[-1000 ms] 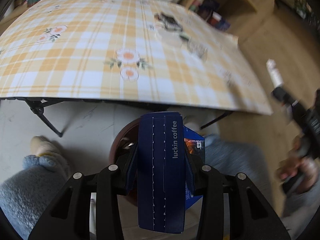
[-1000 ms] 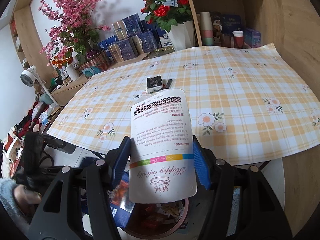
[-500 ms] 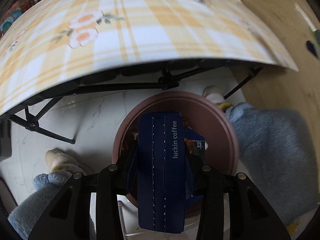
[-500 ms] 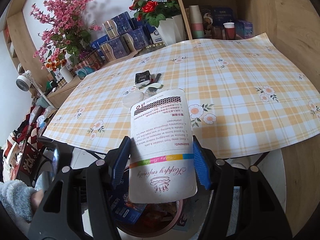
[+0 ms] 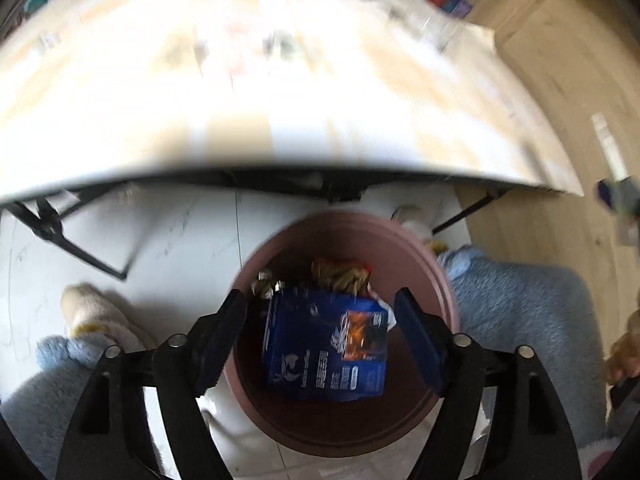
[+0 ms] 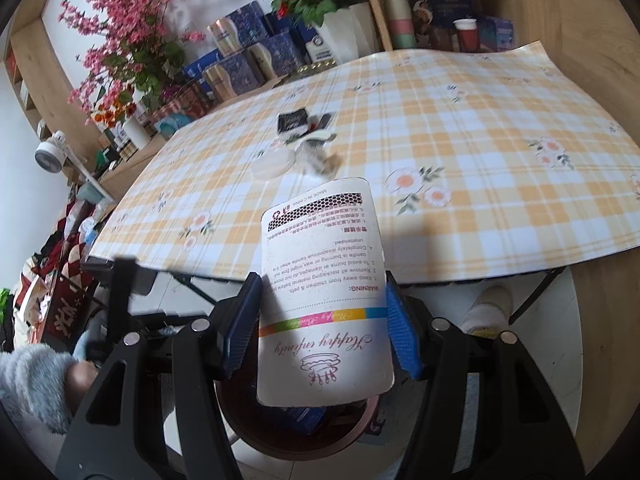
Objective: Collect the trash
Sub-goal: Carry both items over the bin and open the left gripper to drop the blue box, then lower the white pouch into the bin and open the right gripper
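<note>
My left gripper [image 5: 320, 320] hangs over the round pink trash bin [image 5: 436, 276], and its jaws are opening with nothing between them. A blue coffee box [image 5: 326, 344] lies inside the bin on crumpled wrappers [image 5: 340, 274]. My right gripper [image 6: 320, 316] is shut on a white card package [image 6: 324, 300] with warning text, held above the same bin [image 6: 256, 432]. On the checked table [image 6: 460, 128] lie a black packet [image 6: 293, 120], a clear round lid [image 6: 272, 162] and crumpled plastic [image 6: 318, 156].
The folding table's black legs [image 5: 60, 232] stand just behind the bin. A person's fluffy blue trouser legs [image 5: 520, 312] and slippers [image 5: 86, 308] flank it. Shelves with boxes, cups and flower vases [image 6: 328, 20] line the far wall. Wooden floor [image 5: 560, 240] lies to the right.
The left gripper's jaws have spread and let go of the dark blue coffee carton, which is no longer between them; a blue box lies in the bin. Both grippers sank lower.
</note>
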Demonstrator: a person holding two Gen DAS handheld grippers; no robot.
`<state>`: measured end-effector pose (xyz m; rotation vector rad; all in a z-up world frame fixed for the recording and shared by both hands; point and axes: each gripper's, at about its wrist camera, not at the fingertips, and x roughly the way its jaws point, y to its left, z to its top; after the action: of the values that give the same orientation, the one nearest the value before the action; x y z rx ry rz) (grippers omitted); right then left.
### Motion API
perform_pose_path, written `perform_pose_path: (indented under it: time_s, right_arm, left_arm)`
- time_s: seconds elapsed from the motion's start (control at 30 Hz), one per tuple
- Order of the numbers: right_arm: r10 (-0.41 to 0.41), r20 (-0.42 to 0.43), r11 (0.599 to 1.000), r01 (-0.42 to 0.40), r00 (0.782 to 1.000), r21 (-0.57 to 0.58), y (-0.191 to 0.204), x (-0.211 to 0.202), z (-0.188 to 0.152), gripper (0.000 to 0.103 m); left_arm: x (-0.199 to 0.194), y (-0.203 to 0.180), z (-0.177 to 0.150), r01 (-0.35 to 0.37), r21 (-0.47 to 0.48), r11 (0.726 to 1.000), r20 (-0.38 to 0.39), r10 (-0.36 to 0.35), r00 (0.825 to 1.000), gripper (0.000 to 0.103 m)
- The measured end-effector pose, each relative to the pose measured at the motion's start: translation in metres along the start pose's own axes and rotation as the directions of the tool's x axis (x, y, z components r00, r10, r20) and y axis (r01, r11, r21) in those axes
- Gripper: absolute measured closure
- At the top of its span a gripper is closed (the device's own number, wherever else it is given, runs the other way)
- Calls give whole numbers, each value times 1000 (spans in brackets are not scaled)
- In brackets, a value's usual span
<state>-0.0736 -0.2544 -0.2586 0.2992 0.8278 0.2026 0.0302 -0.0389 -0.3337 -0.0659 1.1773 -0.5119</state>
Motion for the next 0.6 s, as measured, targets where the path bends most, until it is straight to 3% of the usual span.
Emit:
perform_pose_path:
  time_s: [0.13, 0.23, 0.33, 0.6]
  right_arm:
    - [18, -39, 999, -20, 999, -48, 17, 11, -9, 42]
    - [27, -75, 995, -34, 997, -89, 31, 22, -18, 42]
    - [34, -113, 991, -49, 993, -128, 46, 34, -26, 41]
    - [38, -194, 968, -84, 980, -238, 79, 72, -44, 41]
  left_arm:
    - [-40, -2, 4, -1, 23, 1000, 118, -2, 993, 15]
    - [-74, 1, 2, -30, 21, 999, 220, 25, 975, 11]
    - [-103, 5, -2, -76, 15, 997, 307, 67, 949, 8]
    - [-146, 7, -27, -239, 12, 971, 486, 203, 850, 6]
